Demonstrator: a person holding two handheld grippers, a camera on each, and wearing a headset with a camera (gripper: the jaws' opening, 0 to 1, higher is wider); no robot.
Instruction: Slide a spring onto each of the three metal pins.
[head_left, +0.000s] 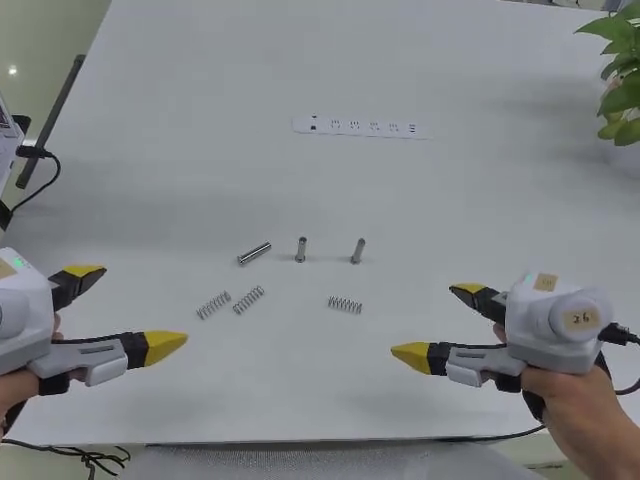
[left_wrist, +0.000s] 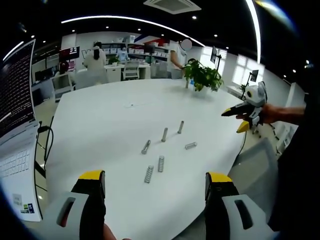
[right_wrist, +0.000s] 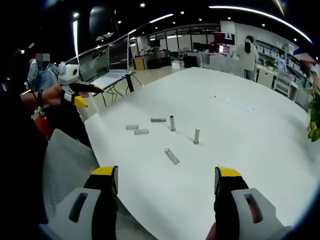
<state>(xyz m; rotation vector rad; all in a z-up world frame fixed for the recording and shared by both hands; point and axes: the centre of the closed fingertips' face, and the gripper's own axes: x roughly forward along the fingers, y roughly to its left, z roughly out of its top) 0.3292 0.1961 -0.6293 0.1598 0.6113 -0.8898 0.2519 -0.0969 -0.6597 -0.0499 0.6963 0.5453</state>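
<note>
Head view: the left edge crops the body of the left gripper (head_left: 138, 306), and the right edge leaves the potted plant (head_left: 618, 70) as a few leaves. The hand (head_left: 580, 415) around the right gripper (head_left: 430, 321) runs off the bottom. Markings on the power strip (head_left: 360, 127) are too small to read. Left gripper view: the laptop (left_wrist: 17, 90) is cut off at the left.

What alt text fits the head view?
Three loose springs lie on the white table in front of three metal pins, two upright, one flat. The left gripper and right gripper flank them, jaws open, empty.
</note>
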